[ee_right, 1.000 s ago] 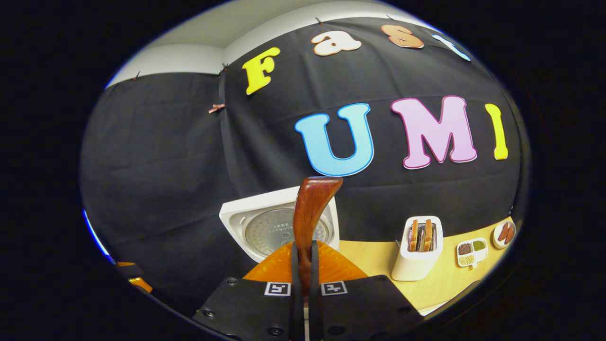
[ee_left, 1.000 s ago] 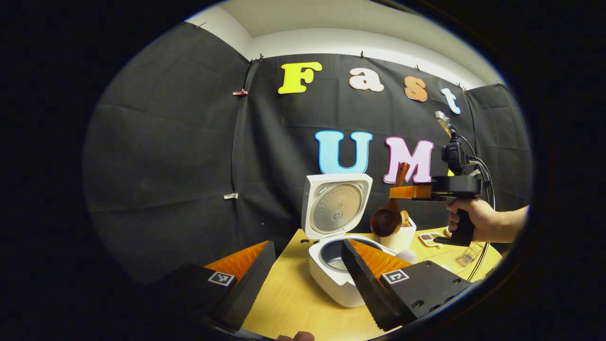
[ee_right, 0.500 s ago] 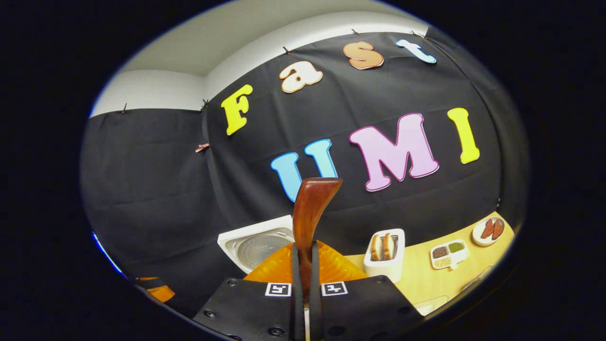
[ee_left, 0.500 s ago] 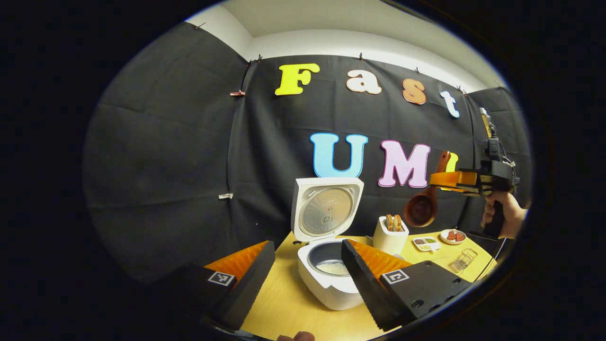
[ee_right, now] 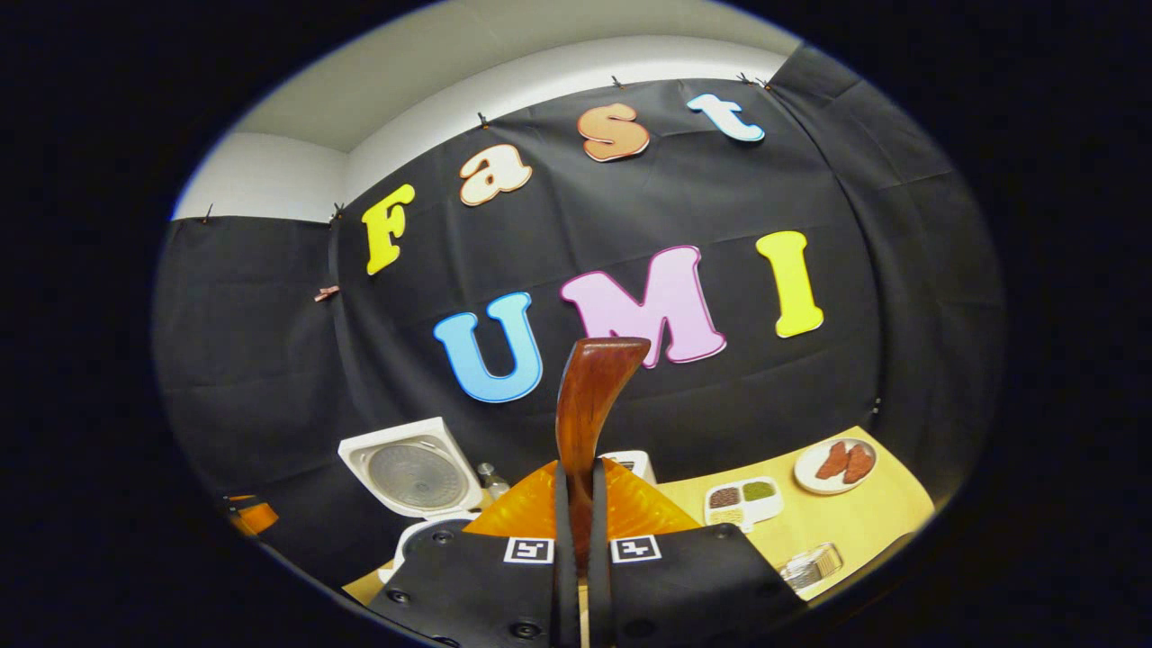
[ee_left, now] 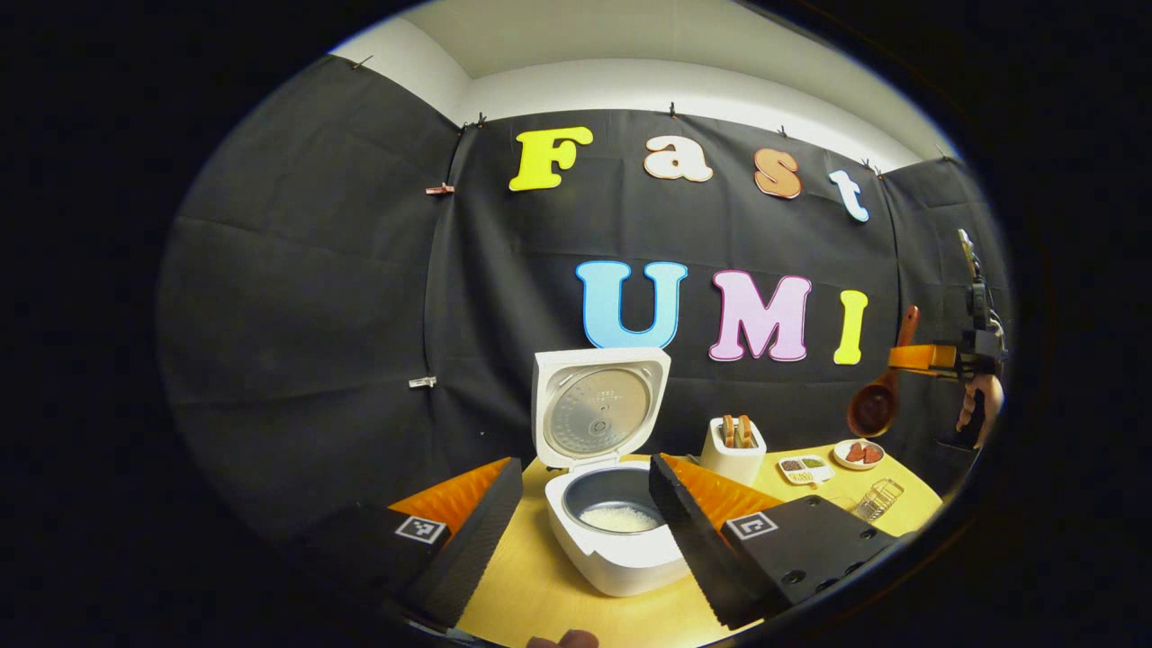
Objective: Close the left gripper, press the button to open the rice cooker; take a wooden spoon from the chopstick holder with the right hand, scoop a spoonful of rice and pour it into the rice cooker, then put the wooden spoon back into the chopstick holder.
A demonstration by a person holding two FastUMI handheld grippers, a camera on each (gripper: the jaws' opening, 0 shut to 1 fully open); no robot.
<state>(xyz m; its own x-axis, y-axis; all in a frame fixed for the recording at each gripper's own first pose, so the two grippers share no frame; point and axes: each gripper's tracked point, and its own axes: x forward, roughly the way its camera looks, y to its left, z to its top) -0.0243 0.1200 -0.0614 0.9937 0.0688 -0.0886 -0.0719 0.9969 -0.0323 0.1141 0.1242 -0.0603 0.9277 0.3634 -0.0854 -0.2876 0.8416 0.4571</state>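
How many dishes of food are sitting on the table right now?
2. A white divided tray of grains sits behind the right gripper, and a round plate with reddish pieces sits to its right, nearer the table edge. Others may be hidden behind the grippers.

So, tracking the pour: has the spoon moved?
Yes. The spoon in the right claw went right, from beside the cooker past the holder.

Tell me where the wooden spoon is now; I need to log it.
In the left gripper view the wooden spoon hangs at far right, clamped in the right gripper, above the small plate.
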